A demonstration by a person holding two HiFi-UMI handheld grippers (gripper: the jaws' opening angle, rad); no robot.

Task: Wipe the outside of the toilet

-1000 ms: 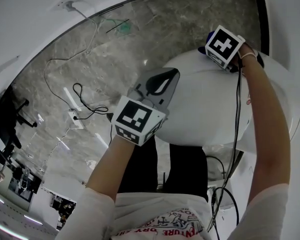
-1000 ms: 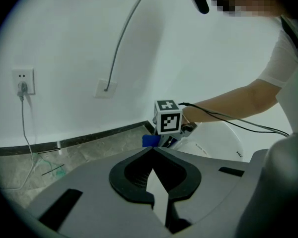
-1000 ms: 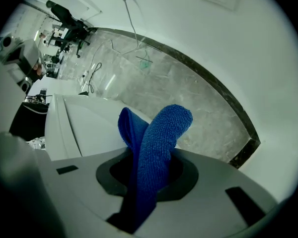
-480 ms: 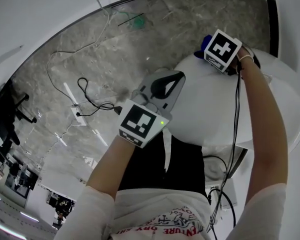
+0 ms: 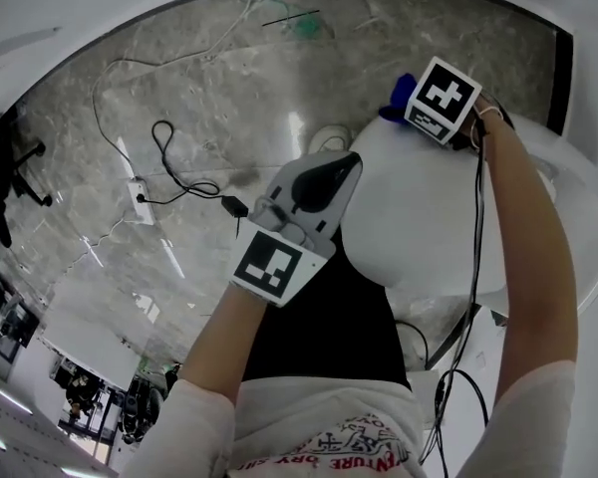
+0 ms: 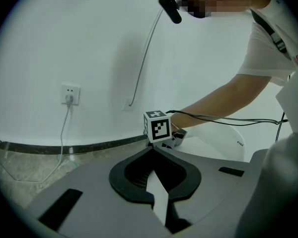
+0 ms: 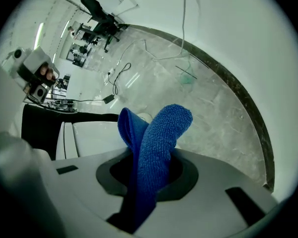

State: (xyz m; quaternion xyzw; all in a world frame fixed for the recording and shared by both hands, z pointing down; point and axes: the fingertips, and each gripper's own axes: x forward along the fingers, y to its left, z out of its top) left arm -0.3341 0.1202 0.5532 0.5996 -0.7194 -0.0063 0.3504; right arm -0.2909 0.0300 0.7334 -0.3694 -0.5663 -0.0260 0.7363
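Two claws in view. The right claw (image 7: 150, 156) is clenched on a blue cloth (image 7: 161, 128), which is pinched between the jaws with a folded end sticking up past the tips. In the head view the cloth (image 5: 396, 92) pokes out just beyond this claw's marker cube (image 5: 444, 99), at the far top edge of the white toilet (image 5: 429, 217). The toilet sits directly under and behind the right claw.

The left claw (image 6: 152, 150) is clenched with nothing gripped, its tips meeting in front of an empty dark cavity. It hovers beside the near-left side of the toilet (image 6: 216, 144); I cannot tell if it touches. Ahead of it, the right claw's cube (image 6: 157, 127) and the person's arm (image 6: 213, 100) reach over the toilet.

Grey marbled floor (image 5: 229, 98) lies to the left of both claws. A power strip (image 5: 138, 201) with black cable (image 5: 174, 182) lies on it, well left of the left claw. A wall socket (image 6: 69, 94) sits far ahead-left of the left claw.
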